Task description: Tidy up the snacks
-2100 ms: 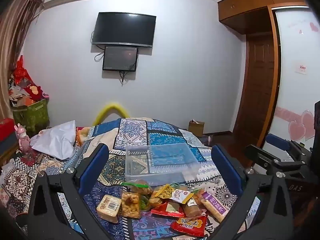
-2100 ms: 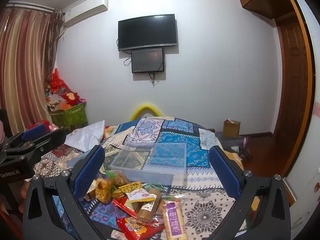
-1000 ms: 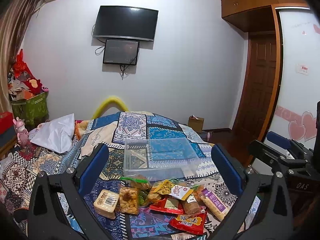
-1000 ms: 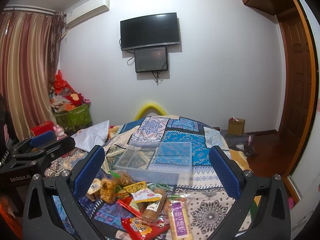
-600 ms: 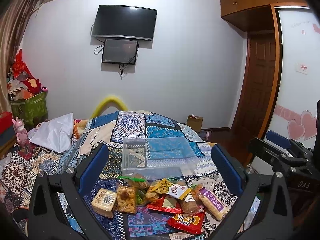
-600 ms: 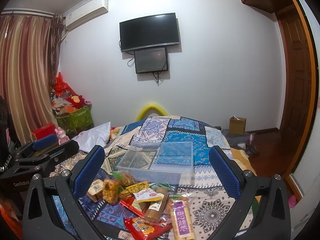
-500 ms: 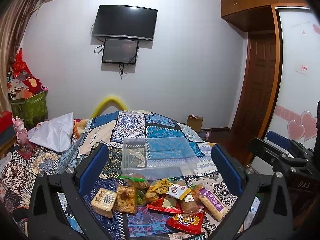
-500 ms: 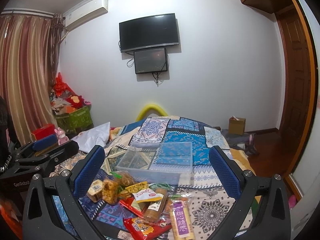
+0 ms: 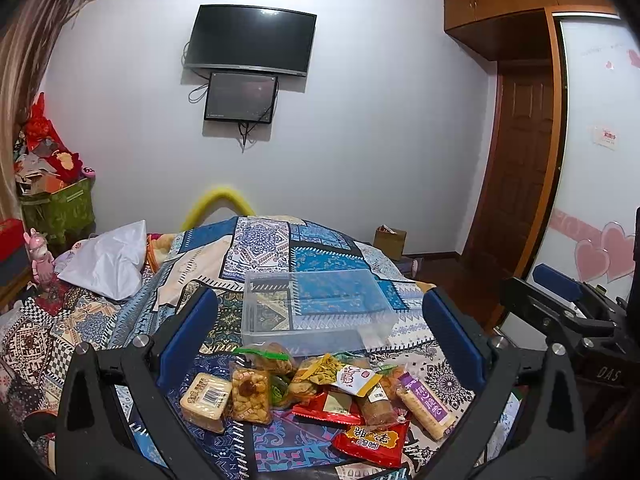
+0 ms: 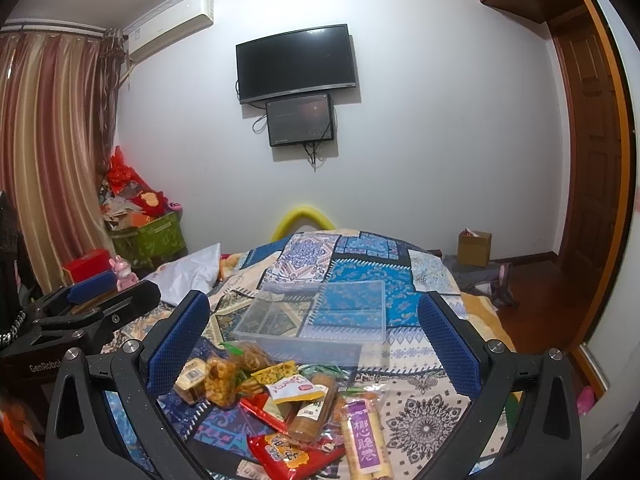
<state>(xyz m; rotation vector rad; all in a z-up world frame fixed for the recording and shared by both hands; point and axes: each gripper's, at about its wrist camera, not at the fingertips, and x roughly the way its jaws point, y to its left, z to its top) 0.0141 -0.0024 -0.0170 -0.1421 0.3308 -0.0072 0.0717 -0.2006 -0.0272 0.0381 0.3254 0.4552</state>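
On a bed (image 9: pixel 100 320) spread with a patchwork quilt, a heap of snacks (image 9: pixel 320 392) lies just in front of a clear plastic bin (image 9: pixel 316 304), which holds none of them. From the left: a pale wrapped cake (image 9: pixel 206 396) sits at the heap's left edge, touching a clear pack of fried nuggets (image 9: pixel 250 394). Behind these lies a bag with a green clip (image 9: pixel 266 356), close against the bin's near wall. At the middle, a white and yellow sachet (image 9: pixel 354 378) rests on top of a red packet (image 9: pixel 326 404) and a brown roll (image 9: pixel 376 398). Nearer the camera is a second red packet with yellow lettering (image 9: pixel 370 440). At the right edge lies a long cracker pack with a purple label (image 9: pixel 424 404), angled away from the rest.

The left gripper (image 9: pixel 320 344) hangs over the heap with its blue-padded jaws spread wide, gripping nothing. The right gripper (image 10: pixel 316 340) hangs beside it, jaws equally wide and empty; in its view the purple pack (image 10: pixel 366 438) lies nearest, toward the right finger (image 10: pixel 448 344). Each gripper shows at the edge of the other's view.

Behind the bed, a television (image 9: pixel 250 40) hangs on the white wall above a smaller screen (image 9: pixel 240 96). A wooden door (image 9: pixel 516 168) stands at right.
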